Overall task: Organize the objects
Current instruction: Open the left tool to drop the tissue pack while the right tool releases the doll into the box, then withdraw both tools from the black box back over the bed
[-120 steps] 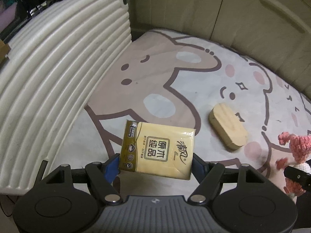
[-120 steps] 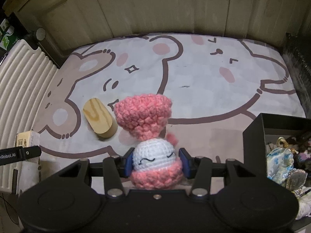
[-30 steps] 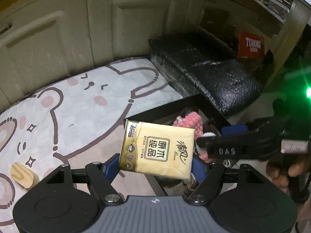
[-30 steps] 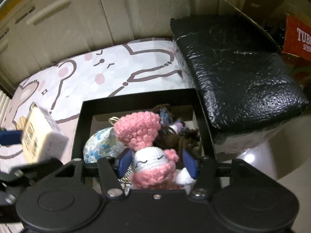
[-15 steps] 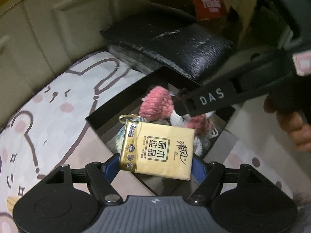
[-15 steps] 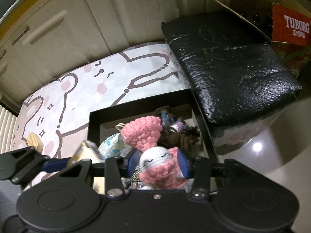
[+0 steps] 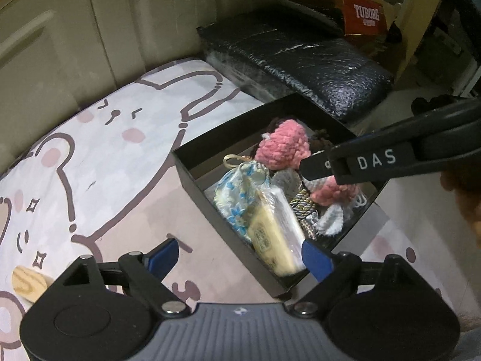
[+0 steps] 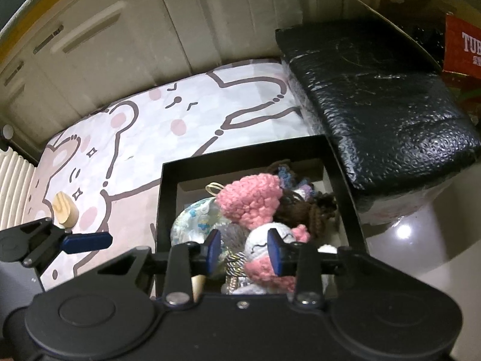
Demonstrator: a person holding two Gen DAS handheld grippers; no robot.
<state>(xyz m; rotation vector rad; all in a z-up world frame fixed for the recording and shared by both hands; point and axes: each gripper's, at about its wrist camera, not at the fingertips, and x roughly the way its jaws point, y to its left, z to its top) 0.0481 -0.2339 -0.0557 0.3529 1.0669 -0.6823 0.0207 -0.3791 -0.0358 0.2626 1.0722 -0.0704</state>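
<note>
The yellow tissue pack point(image 7: 275, 234) lies tilted inside the black box point(image 7: 210, 207), against its near wall. My left gripper point(image 7: 240, 257) hangs just above with its jaws opening wide, and the pads no longer press the pack. The pink and white crochet doll point(image 8: 255, 198) lies on the pile in the box point(image 8: 240, 153). My right gripper point(image 8: 244, 251) hovers over the doll's white face with its jaws closing. They stand narrower than the doll and do not clamp it. In the left wrist view a right finger point(image 7: 375, 162) crosses above the doll point(image 7: 284, 147).
A floral pouch point(image 7: 237, 186), cords and dark yarn toys fill the box. A wooden block point(image 8: 63, 209) stands on the bear-print mat point(image 8: 180, 120). A black padded package point(image 8: 375, 90) and a red carton point(image 7: 365, 19) lie behind. A person's hand point(image 7: 466, 198) shows at right.
My left jaws have spread and the tissue pack has dropped from them into the box. My right jaws have narrowed, and the doll now lies in the box below them.
</note>
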